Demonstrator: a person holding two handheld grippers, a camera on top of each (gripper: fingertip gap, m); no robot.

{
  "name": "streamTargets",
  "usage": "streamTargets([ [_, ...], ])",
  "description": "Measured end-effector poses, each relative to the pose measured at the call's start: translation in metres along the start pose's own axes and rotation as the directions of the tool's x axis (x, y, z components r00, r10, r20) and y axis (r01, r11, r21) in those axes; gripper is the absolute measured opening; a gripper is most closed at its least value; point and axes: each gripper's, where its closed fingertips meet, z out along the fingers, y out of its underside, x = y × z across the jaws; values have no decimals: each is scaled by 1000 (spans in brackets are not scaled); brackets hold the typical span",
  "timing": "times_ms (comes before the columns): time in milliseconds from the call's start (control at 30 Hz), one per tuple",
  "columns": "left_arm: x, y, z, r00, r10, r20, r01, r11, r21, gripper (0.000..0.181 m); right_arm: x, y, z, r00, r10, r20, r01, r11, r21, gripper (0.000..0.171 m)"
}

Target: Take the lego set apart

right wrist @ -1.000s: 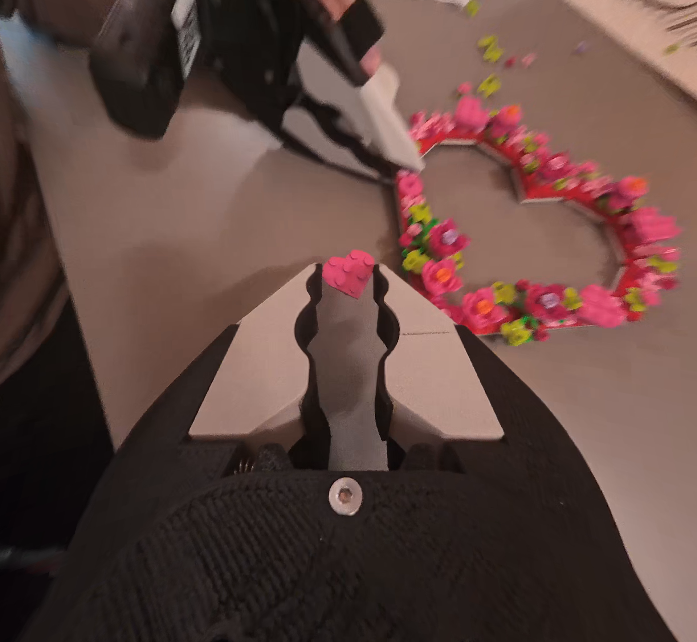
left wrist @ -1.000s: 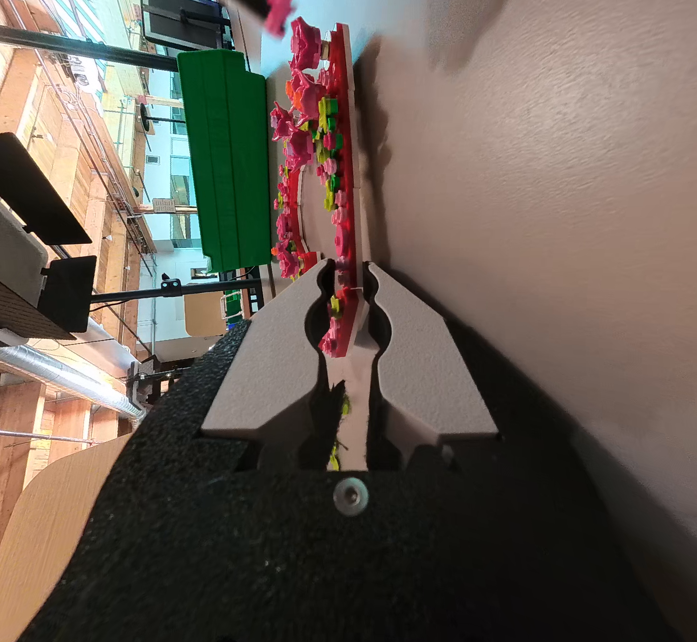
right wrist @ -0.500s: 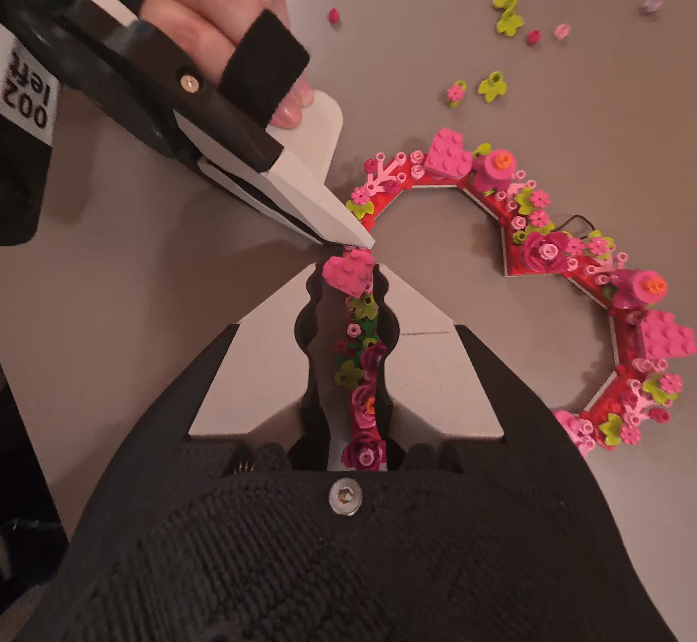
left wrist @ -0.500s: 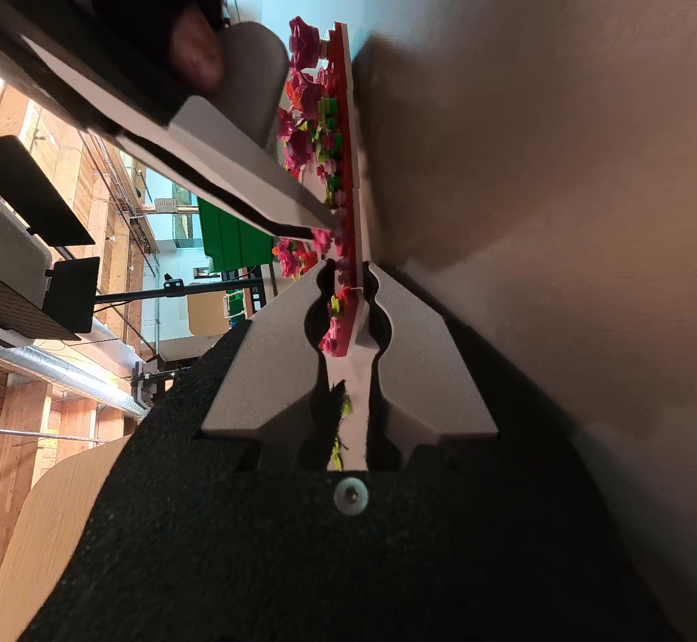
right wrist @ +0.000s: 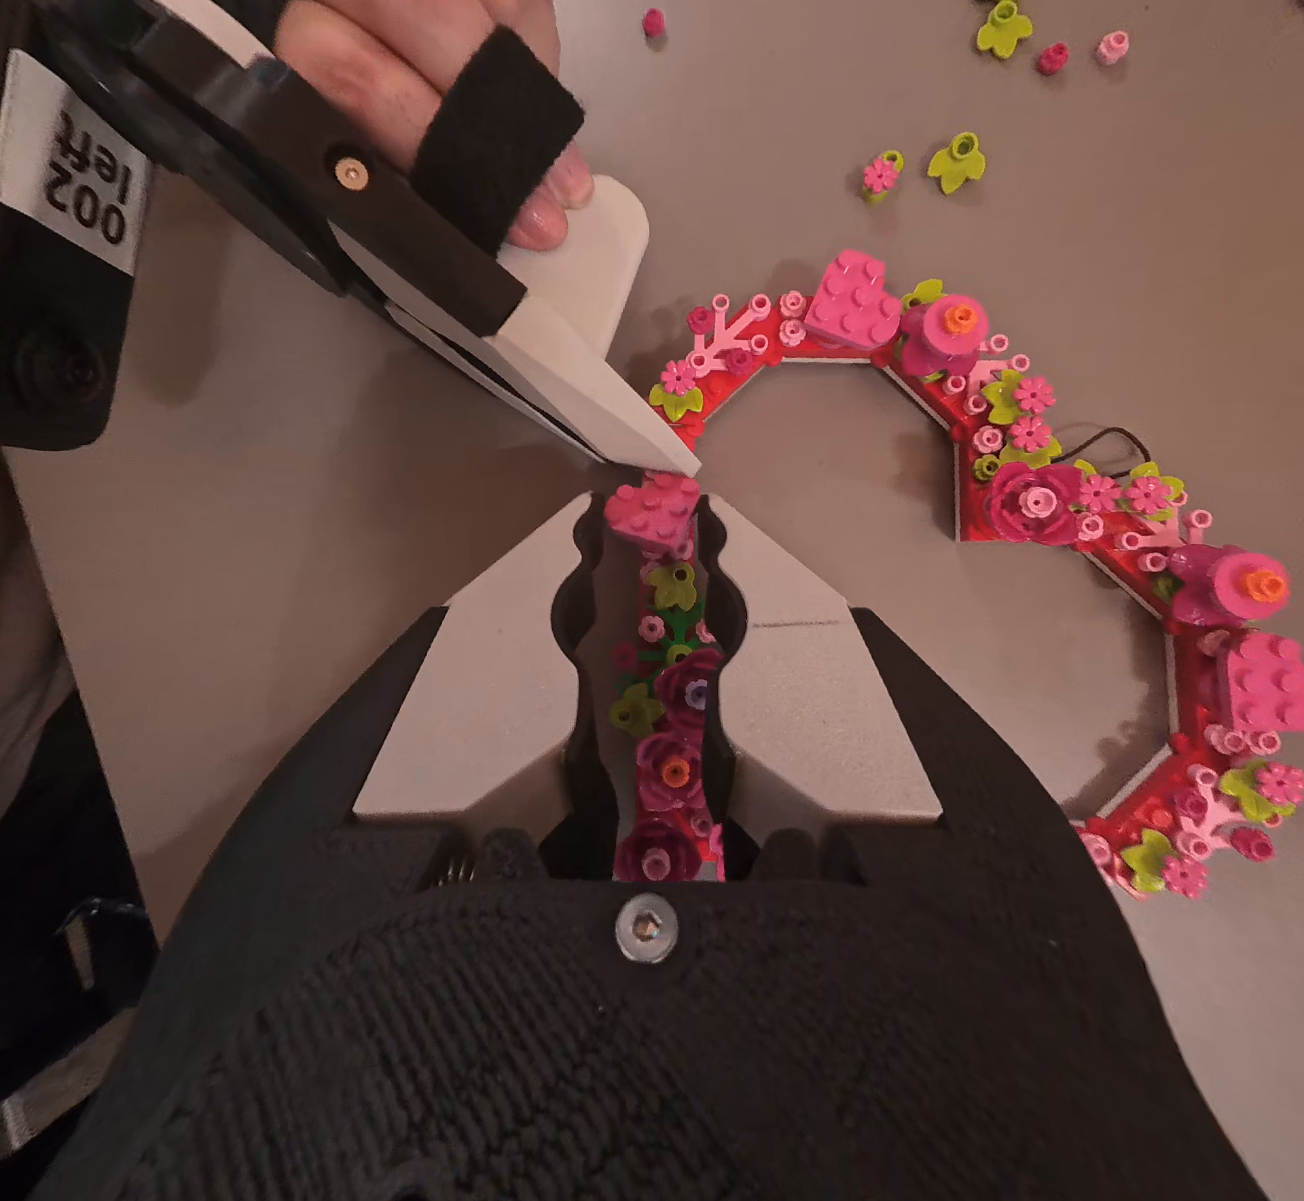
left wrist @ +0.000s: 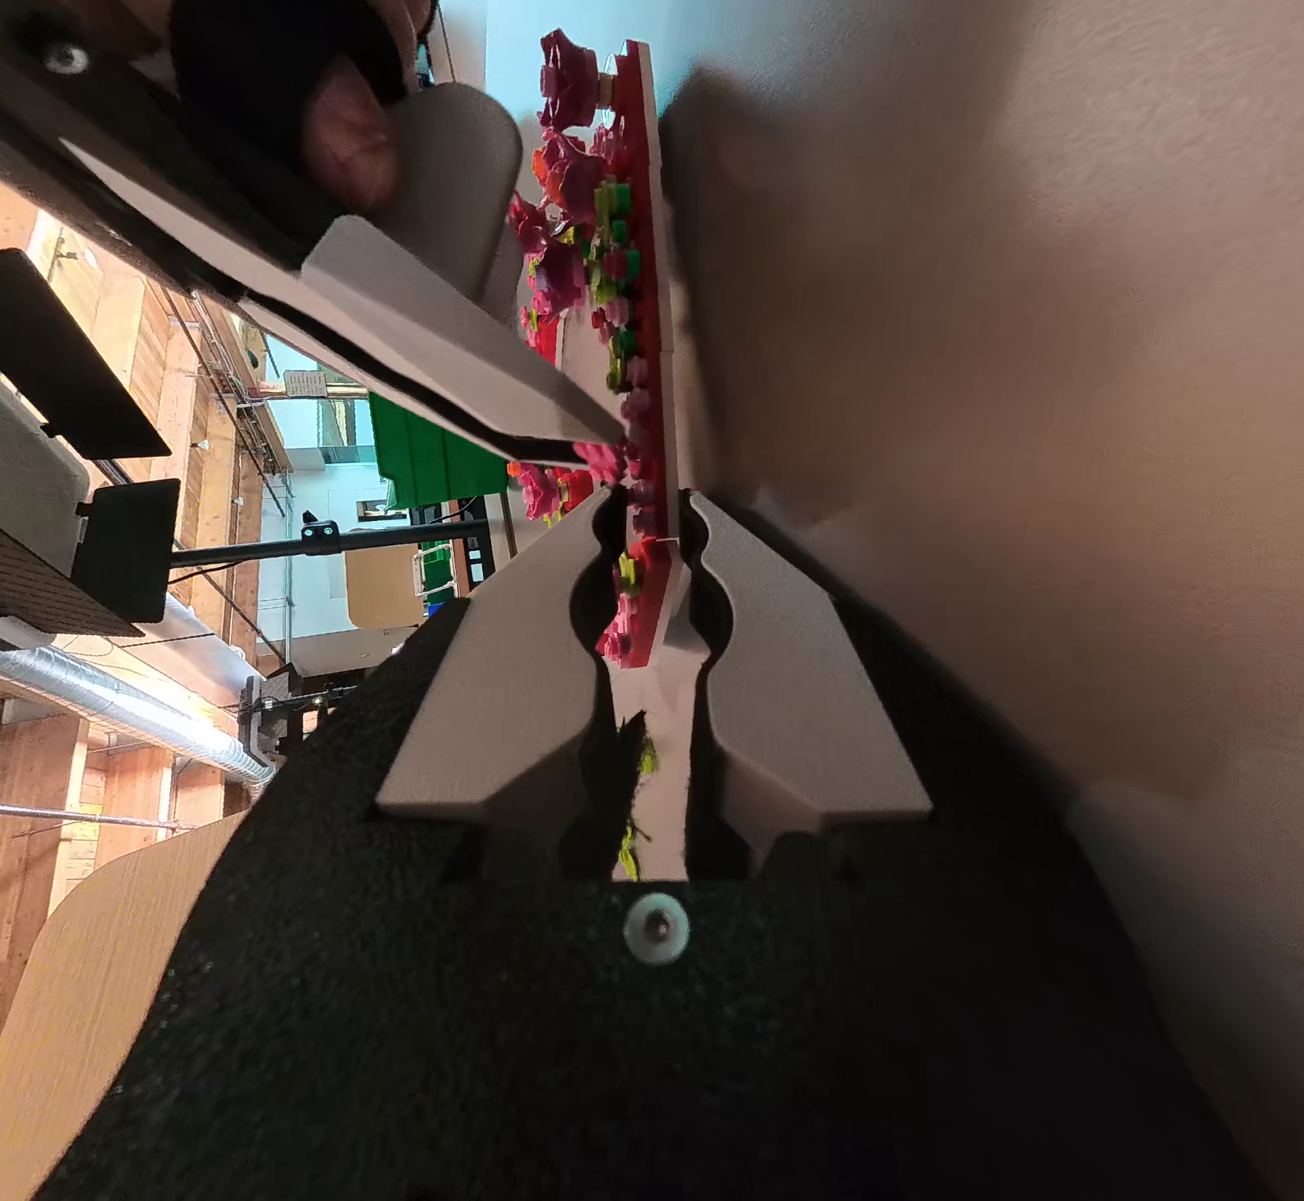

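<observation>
A red heart-shaped lego frame (right wrist: pixel 1030 504), studded with pink roses, flowers and lime leaves, lies on the grey table (right wrist: pixel 811 108). My left gripper (left wrist: pixel 649 496) is shut on the frame's red plate edge (left wrist: pixel 653 249); it also shows in the right wrist view (right wrist: pixel 670 458), coming in from the upper left. My right gripper (right wrist: pixel 653 504) is shut on a pink heart brick (right wrist: pixel 649 514) directly over the frame's left arm, next to the left gripper's tip. The right gripper shows in the left wrist view (left wrist: pixel 607 444) with the pink brick (left wrist: pixel 600 458) touching the frame's top.
Loose pieces lie at the far side of the table: lime leaves (right wrist: pixel 998 2), another leaf (right wrist: pixel 956 165), a pink flower (right wrist: pixel 882 175) and small pink studs (right wrist: pixel 1051 58). A person's hand (right wrist: pixel 423 38) holds the left gripper. A green box (left wrist: pixel 423 454) stands beyond the table. Left and right tips are no more than a few centimetres apart. From either gripper's tips it is about 11 cm to the pink flower (right wrist: pixel 882 175).
My right gripper, holding the pink heart brick, has moved from above the bare table to the frame beside the left gripper's tip. The left gripper has kept its hold on the frame.
</observation>
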Motion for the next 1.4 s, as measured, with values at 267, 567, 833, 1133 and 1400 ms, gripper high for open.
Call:
streamTargets([
  [267, 0, 0, 0, 1000, -1, -1, 1, 1000, -2, 11, 2, 2, 2, 1000, 8, 1, -8, 1000, 8, 26],
  [567, -1, 0, 1, 1000, 2, 0, -2, 1000, -3, 11, 3, 5, 2, 999, -16, -38, 16, 1000, -11, 26],
  [833, -1, 0, 1, 1000, 1, 0, -1, 1000, -3, 11, 2, 8, 3, 997, -40, -63, 38, 999, -32, 26],
  [1133, -1, 1, 1, 1000, 2, 1, -2, 1000, -3, 11, 2, 8, -4, 989, -70, -131, 69, 998, -14, 39],
  [1400, -1, 1, 2, 1000, 3, 2, -3, 1000, -4, 11, -4, 18, -18, 912, -195, -361, 191, 980, -46, 51],
])
